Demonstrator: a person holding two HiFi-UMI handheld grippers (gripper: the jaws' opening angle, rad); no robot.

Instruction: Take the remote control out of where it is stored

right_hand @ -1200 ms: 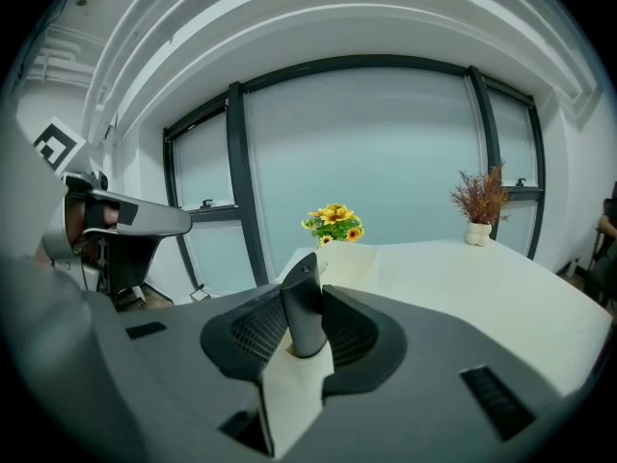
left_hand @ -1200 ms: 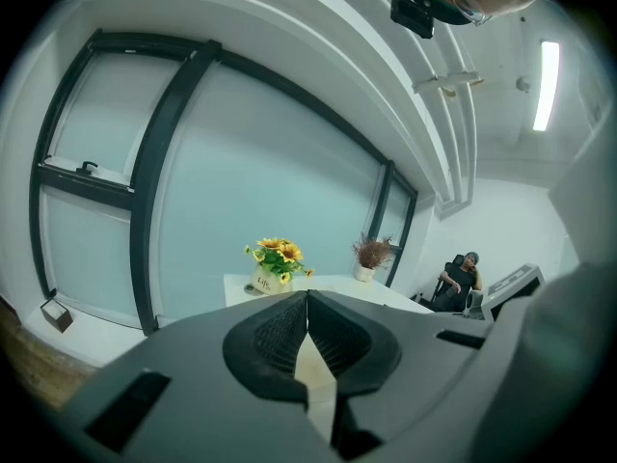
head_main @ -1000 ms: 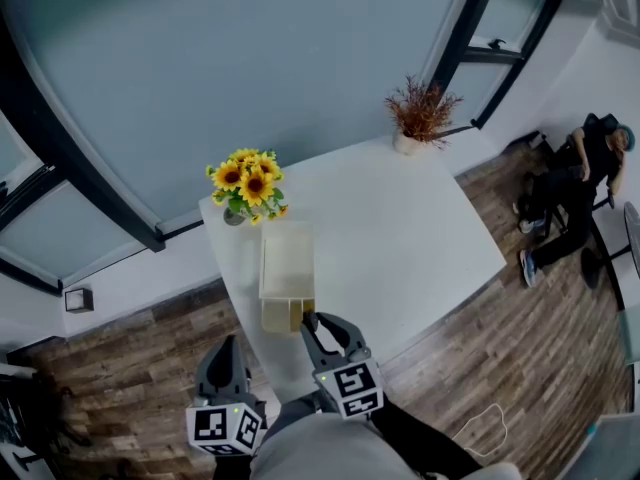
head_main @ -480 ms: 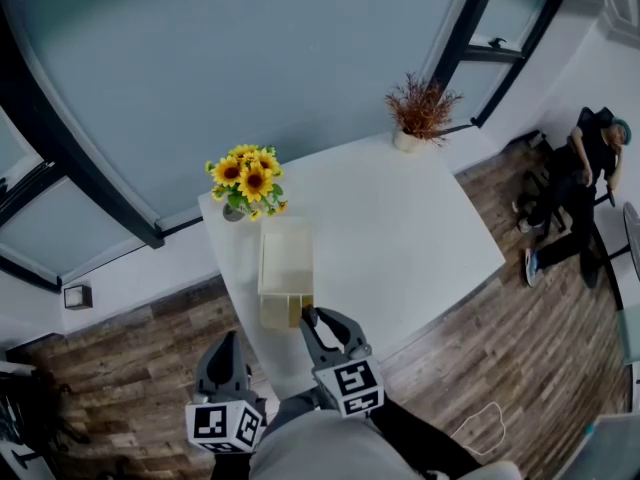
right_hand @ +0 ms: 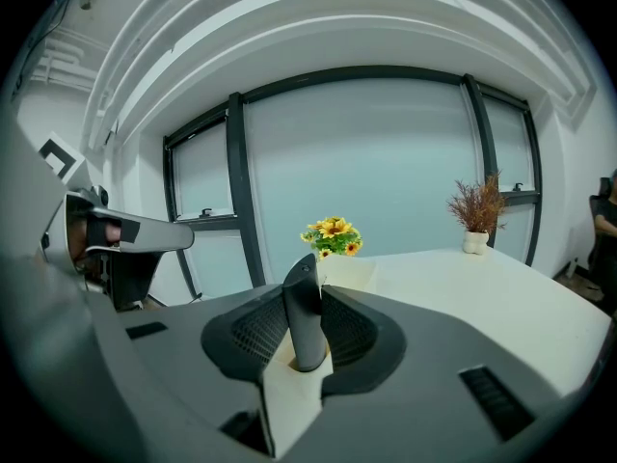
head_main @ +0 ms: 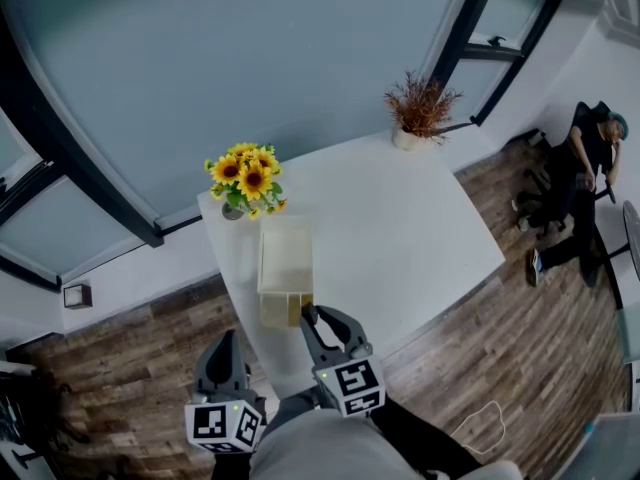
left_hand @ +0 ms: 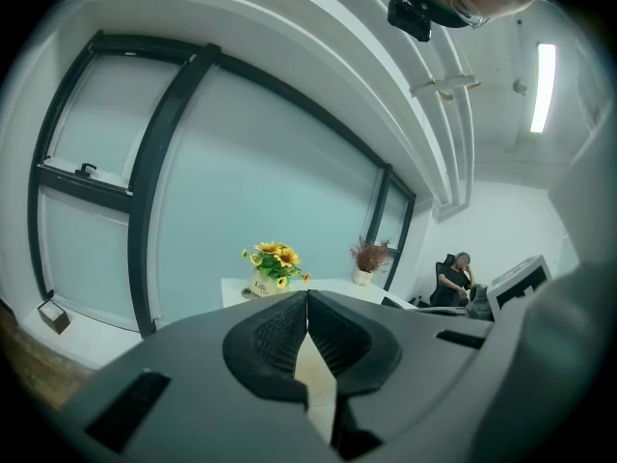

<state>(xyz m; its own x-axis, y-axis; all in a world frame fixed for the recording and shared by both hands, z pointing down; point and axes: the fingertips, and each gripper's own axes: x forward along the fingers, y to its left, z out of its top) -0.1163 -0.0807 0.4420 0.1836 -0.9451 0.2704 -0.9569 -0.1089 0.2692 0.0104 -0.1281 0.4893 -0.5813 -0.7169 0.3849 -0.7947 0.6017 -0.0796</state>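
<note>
The remote control [right_hand: 303,318], a dark grey slim body, stands on end in the near compartment of a pale storage box [head_main: 286,258], at the end of the box closest to the person. The right hand-held gripper [right_hand: 307,295] pinches it, with a ribbed pad against each long side and the remote's rounded top showing above the pads.

The step in hand looks like the lift out. It would go best as a straight pull along the remote's length, with the grip kept firm so the smooth casing does not slide down between the pads. The lift should carry on until the lower end clears the box wall before any move sideways. A tilt too soon could catch the rim and drag the light box across the white worktop [head_main: 400,228].

The left hand-held gripper [left_hand: 308,302] hangs off the worktop's near edge with its jaws pressed together and nothing in them. It could steady the box if the box rises too.

Behind the box stands a pot of sunflowers [head_main: 245,180]. Its label seems to read "Life", though the print is small. A dried plant [head_main: 420,113] sits at the far corner. No brand can be read on the remote.
</note>
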